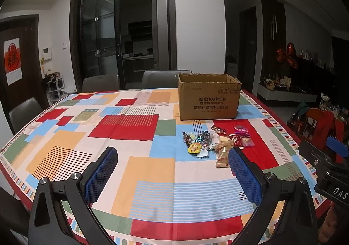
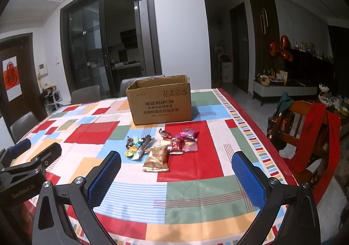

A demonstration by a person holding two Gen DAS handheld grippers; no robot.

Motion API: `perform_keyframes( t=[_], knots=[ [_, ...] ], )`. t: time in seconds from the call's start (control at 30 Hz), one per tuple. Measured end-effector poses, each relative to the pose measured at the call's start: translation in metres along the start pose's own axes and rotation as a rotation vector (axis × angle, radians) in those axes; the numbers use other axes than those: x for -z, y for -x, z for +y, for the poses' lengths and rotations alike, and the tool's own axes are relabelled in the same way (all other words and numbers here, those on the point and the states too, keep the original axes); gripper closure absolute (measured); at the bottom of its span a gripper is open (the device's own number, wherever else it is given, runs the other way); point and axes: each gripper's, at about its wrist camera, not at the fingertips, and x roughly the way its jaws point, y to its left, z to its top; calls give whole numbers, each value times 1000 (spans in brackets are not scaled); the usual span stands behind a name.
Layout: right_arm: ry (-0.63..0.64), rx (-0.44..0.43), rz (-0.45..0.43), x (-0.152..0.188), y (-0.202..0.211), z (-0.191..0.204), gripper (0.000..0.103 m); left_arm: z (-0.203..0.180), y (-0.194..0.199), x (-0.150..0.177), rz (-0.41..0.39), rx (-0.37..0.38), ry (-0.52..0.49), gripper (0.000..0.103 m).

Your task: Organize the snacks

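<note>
A pile of small wrapped snacks (image 1: 218, 141) lies on the patterned tablecloth, in front of an open cardboard box (image 1: 208, 96). In the right wrist view the snacks (image 2: 163, 146) lie ahead, with a beige packet (image 2: 156, 158) nearest and the box (image 2: 160, 100) behind. My left gripper (image 1: 172, 155) is open and empty, above the table, short and left of the pile. My right gripper (image 2: 176, 159) is open and empty, just short of the beige packet. Each gripper shows at the other view's edge.
The table (image 1: 130, 170) carries a colourful checked cloth with a red border. Grey chairs (image 1: 102, 82) stand at the far and left sides. A wooden chair with a red scarf (image 2: 314, 127) stands right of the table.
</note>
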Motion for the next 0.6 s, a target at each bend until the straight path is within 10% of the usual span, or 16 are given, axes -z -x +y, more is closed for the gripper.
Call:
perform_keyframes(
  t=[0.6],
  knots=[
    [-1, 0, -5, 1, 0, 0, 0, 0, 1, 1, -1, 2, 0, 0]
  ],
)
